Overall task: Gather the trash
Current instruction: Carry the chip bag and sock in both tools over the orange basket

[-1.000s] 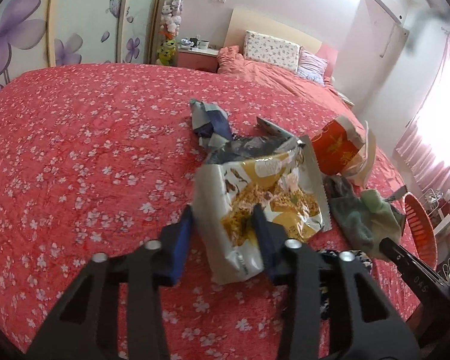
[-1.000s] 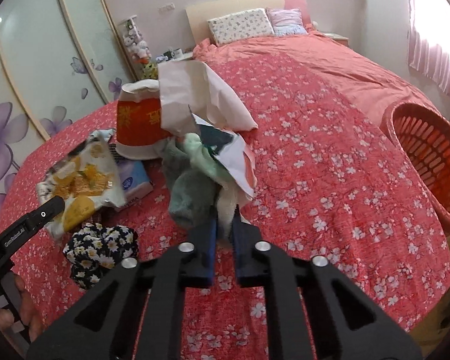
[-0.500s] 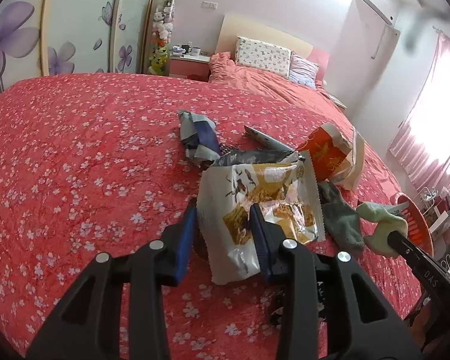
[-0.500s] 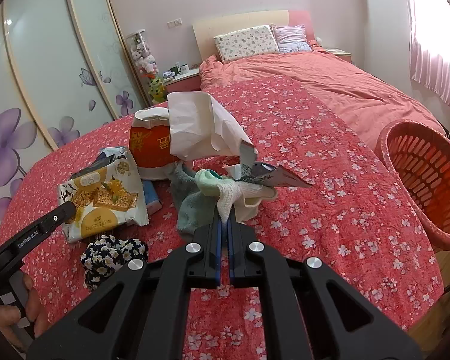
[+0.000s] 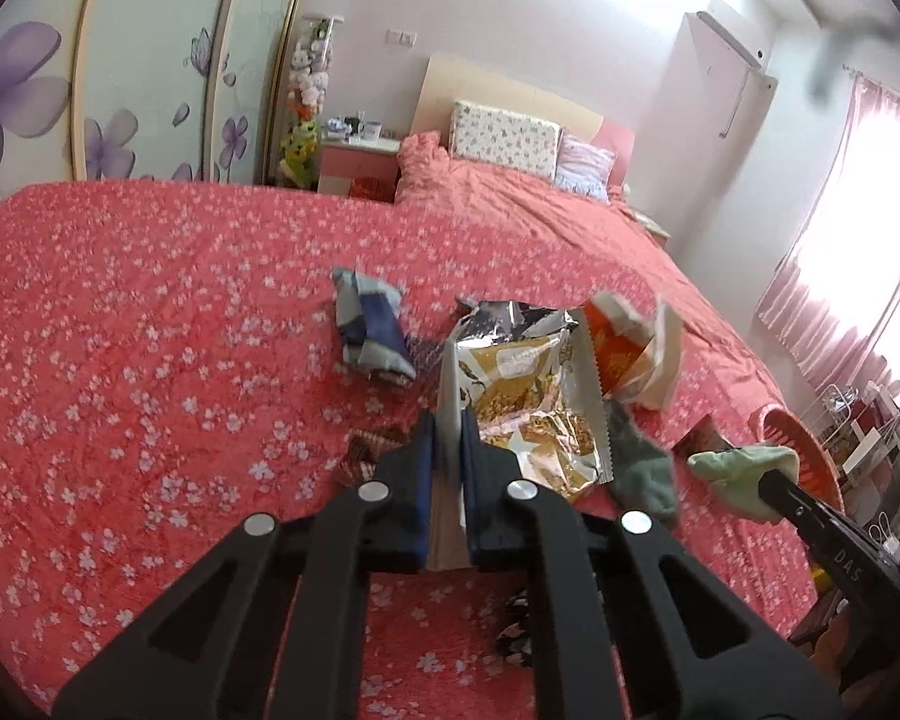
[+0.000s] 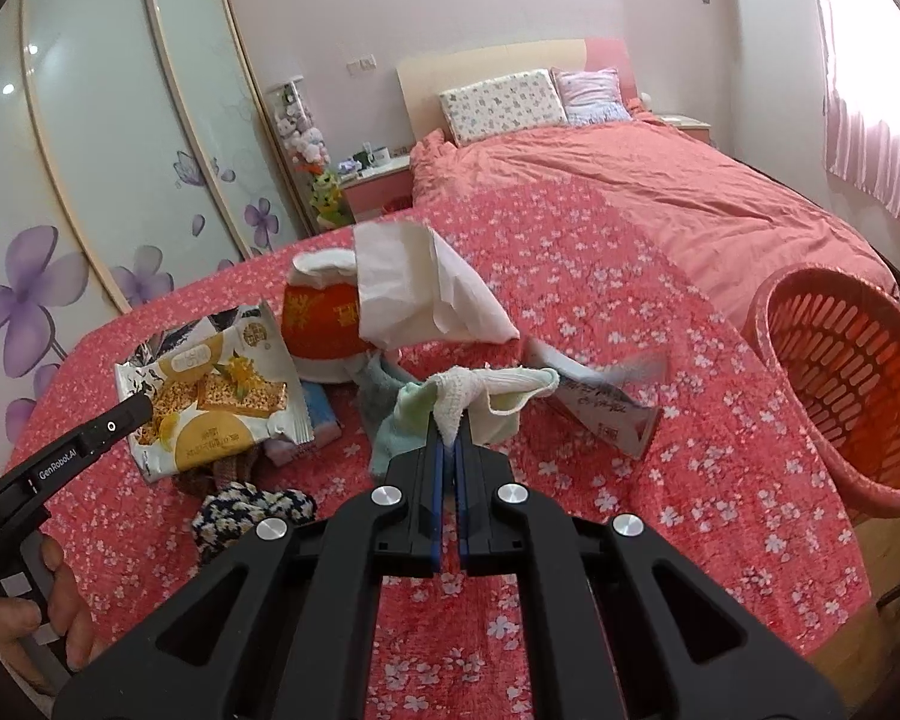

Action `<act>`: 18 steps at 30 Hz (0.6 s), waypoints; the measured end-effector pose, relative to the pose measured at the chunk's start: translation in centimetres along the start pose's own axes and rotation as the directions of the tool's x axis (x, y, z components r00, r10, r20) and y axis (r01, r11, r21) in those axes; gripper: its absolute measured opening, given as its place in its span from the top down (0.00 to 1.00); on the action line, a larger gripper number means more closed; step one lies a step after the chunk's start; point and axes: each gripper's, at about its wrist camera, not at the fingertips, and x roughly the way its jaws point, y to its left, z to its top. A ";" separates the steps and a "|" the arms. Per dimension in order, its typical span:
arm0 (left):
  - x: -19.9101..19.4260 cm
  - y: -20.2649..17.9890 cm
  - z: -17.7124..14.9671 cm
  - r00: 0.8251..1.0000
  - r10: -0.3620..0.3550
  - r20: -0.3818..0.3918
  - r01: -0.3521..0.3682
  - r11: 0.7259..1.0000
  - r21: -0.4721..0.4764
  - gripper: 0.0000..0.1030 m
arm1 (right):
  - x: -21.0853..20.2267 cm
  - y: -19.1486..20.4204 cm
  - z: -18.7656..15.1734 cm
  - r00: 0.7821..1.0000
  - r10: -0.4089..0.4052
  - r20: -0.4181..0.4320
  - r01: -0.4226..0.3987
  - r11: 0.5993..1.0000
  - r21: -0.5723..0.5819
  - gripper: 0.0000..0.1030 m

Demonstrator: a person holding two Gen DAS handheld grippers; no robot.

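Two items are lifted clear of the red floral bedspread (image 5: pixel 120 360). Left gripper (image 5: pixel 448 426) is clamped on the left edge of the snack wrapper (image 5: pixel 528 396), whose lower corner is hidden behind the fingers; the foil bag is silver with yellow print and a serrated right edge, hanging near centre. Right gripper (image 6: pixel 448 441) is clenched on a pale green and white sock (image 6: pixel 486 390), crumpled, part of it hidden by the fingers. Beneath it a flat packet (image 6: pixel 606 414) is motion-blurred. Behind lie a red paper cup (image 6: pixel 324 324) and a white tissue (image 6: pixel 414 288). At near left a patterned cloth (image 6: pixel 252 510) is partly cut off. Far right, at the bed edge, stands the orange basket (image 6: pixel 846 396), with open bedspread between.
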 end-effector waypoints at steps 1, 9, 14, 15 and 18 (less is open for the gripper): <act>-0.2 -0.2 0.1 1.000 -0.001 0.008 0.001 1.000 0.002 0.91 | -0.3 0.1 0.2 1.000 0.007 0.007 -0.007 1.000 -0.003 0.97; -2.9 -2.2 2.0 0.997 -0.011 0.070 0.011 1.000 0.009 0.91 | -2.1 -0.2 1.9 0.996 0.062 0.061 -0.061 0.998 -0.010 0.97; -3.8 -3.8 3.2 0.996 -0.013 0.091 0.012 1.000 0.017 0.91 | -3.3 -0.8 3.5 0.991 0.083 0.102 -0.083 0.997 -0.007 0.97; -4.0 -4.2 3.5 0.995 -0.019 0.094 0.018 1.000 0.015 0.91 | -3.7 -1.0 4.0 0.990 0.083 0.118 -0.082 0.997 -0.008 0.97; -4.3 -5.3 4.3 0.994 -0.028 0.106 0.026 1.000 0.016 0.91 | -4.2 -1.5 4.7 0.986 0.074 0.147 -0.073 0.997 -0.013 0.97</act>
